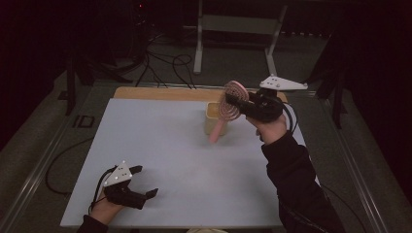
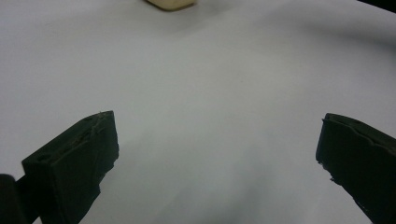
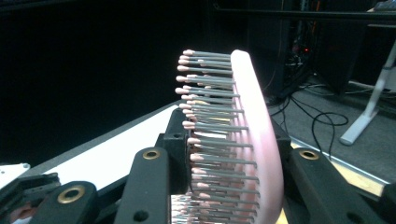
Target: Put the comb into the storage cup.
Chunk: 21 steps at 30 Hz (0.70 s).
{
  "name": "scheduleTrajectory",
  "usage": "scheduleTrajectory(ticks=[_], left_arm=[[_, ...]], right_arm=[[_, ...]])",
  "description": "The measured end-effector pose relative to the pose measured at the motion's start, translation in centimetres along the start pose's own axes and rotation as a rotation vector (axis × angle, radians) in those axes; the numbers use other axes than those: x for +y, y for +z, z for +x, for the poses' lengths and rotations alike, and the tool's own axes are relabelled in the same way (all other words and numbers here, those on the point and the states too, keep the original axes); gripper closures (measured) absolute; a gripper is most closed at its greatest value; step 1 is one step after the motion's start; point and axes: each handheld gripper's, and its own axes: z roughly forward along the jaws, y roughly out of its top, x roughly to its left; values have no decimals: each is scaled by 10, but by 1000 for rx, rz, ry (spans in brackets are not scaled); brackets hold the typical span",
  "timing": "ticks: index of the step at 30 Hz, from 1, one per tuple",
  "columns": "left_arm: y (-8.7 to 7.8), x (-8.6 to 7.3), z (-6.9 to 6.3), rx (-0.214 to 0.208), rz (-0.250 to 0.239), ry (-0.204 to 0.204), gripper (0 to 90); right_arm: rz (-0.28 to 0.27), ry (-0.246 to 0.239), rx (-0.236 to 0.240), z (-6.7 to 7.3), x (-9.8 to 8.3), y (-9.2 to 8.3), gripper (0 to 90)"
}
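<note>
A dark room surrounds a white table (image 1: 160, 160) whose far edge shows a wooden strip. The right gripper (image 1: 243, 104), raised over the far right part, is clenched on a pink brush (image 1: 229, 104); its handle hangs down in front of a cream cup (image 1: 212, 114) standing near the far edge. The left gripper (image 1: 141, 182) rests at the near left corner, released, jaws wide apart over bare table. Between the two lies broad open surface. The right gripper view shows the brush's bristles (image 3: 210, 116) side-on; the left gripper view catches the cup's base (image 2: 170, 3).
</note>
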Motion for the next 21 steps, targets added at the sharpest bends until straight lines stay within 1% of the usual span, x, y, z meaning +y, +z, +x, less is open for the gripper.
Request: scheduleTrajectory(ticks=[5,12,15,21], left_arm=[[1,-1,0,-7,1,0,1],[1,-1,-1,-7,3,1,1],[0,-1,-1,-16,0,-1,1],[0,-1,0,-17,-2,-3,1]], right_arm=[[-4,-10,-14,-3,5,0,645],[-20,-23,-29,-7,11,0,645],[-26,-21,-47,-12,15,0,645],[-32,-23,-69,-19,22,1,645]])
